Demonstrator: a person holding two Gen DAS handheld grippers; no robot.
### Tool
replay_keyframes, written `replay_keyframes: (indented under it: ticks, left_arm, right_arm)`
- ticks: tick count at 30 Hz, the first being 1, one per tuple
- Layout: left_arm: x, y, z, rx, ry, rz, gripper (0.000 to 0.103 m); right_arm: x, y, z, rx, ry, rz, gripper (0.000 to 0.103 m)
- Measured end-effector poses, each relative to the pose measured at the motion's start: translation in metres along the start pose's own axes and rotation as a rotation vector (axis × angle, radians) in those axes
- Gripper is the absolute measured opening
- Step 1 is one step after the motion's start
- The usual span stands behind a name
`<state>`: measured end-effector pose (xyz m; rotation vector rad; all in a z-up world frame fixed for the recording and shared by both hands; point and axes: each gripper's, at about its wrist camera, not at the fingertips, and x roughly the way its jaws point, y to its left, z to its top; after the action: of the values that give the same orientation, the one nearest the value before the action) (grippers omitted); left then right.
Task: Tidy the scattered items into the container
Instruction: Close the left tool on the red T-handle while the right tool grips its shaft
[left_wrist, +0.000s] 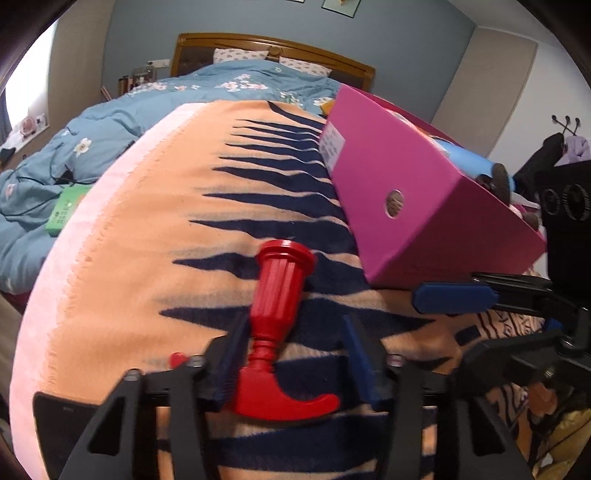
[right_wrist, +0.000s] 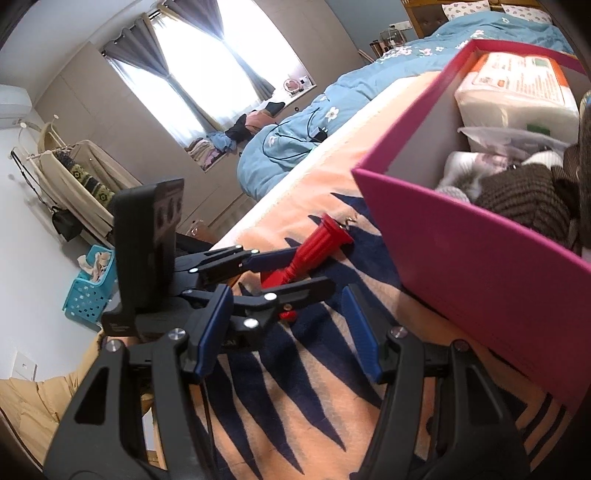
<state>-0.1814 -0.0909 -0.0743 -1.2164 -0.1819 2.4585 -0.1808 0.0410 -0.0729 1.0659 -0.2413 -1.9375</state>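
A red toy hammer (left_wrist: 277, 291) lies on the orange and navy blanket (left_wrist: 147, 258), handle pointing away and head nearest the camera. My left gripper (left_wrist: 293, 325) straddles its thin neck: the left pad (left_wrist: 229, 362) rests against it and the right pad stands a gap away. The right wrist view shows the same hammer (right_wrist: 317, 243) between the left gripper's (right_wrist: 310, 269) fingers. The pink box (left_wrist: 406, 192) (right_wrist: 461, 266) stands just right of the hammer. My right gripper (right_wrist: 286, 306) (left_wrist: 441, 325) hovers open over the blanket by the box, with nothing between its fingers.
The box holds a tissue pack (right_wrist: 517, 85), brown knitwear (right_wrist: 524, 199) and a blue tube (left_wrist: 472, 162). A blue flowered quilt (left_wrist: 129, 118) with a green packet (left_wrist: 64, 210) lies beyond the blanket's left edge. A turquoise basket (right_wrist: 88, 291) sits on the floor beside the bed.
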Motion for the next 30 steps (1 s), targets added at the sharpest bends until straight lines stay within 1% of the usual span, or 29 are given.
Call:
replay_keyframes:
  ticks: [1,2,3,5,10,12,16,17,19,23,24,25,26,27,28,30]
  left_arm:
    - [0.000,-0.002,-0.001,0.006,0.006,-0.008,0.038]
    - [-0.001,-0.003,-0.002,0.011,0.010,-0.012,0.033]
    - [-0.002,-0.005,-0.004,0.015,0.018,-0.027,0.029]
    - [-0.004,-0.009,-0.009,0.024,0.031,-0.071,0.026]
    - [-0.011,-0.029,-0.026,0.085,0.054,-0.118,0.026]
    - [-0.013,-0.037,-0.032,0.110,0.063,-0.141,0.026]
    - [-0.012,-0.044,-0.035,0.112,0.078,-0.179,0.028]
    - [-0.012,-0.045,-0.035,0.110,0.079,-0.184,0.030]
    - [-0.012,-0.048,-0.036,0.114,0.076,-0.184,0.034]
    - [-0.013,-0.049,-0.037,0.098,0.071,-0.182,0.035]
    - [-0.013,-0.049,-0.037,0.093,0.068,-0.181,0.035]
    - [-0.013,-0.049,-0.037,0.089,0.066,-0.179,0.037]
    - [-0.013,-0.049,-0.038,0.085,0.064,-0.183,0.039]
    - [-0.014,-0.050,-0.038,0.086,0.062,-0.176,0.039]
    - [-0.014,-0.052,-0.038,0.086,0.061,-0.169,0.039]
    - [-0.014,-0.054,-0.039,0.088,0.058,-0.158,0.039]
  right_arm:
    - [0.001,-0.001,0.000,0.002,0.002,0.000,0.063]
    - [0.001,-0.001,-0.001,0.003,0.004,0.000,0.063]
    - [0.002,-0.002,-0.001,0.005,0.005,-0.001,0.063]
    - [0.002,-0.003,-0.002,0.009,0.007,-0.003,0.063]
    - [0.001,-0.011,-0.009,0.038,0.010,-0.010,0.063]
    - [0.000,-0.014,-0.014,0.046,0.020,-0.030,0.063]
    - [0.006,-0.018,-0.018,0.061,0.034,-0.060,0.063]
    - [0.009,-0.017,-0.018,0.053,0.040,-0.072,0.063]
    - [0.015,-0.014,-0.017,0.032,0.048,-0.094,0.063]
    - [0.026,-0.007,-0.016,-0.014,0.058,-0.155,0.063]
    - [0.028,-0.006,-0.016,-0.024,0.060,-0.173,0.060]
    - [0.030,-0.004,-0.015,-0.034,0.061,-0.191,0.050]
    - [0.031,-0.005,-0.015,-0.037,0.065,-0.198,0.044]
    - [0.033,-0.005,-0.015,-0.037,0.069,-0.203,0.034]
    - [0.033,-0.008,-0.015,-0.024,0.068,-0.197,0.032]
    - [0.032,-0.011,-0.016,-0.010,0.062,-0.188,0.031]
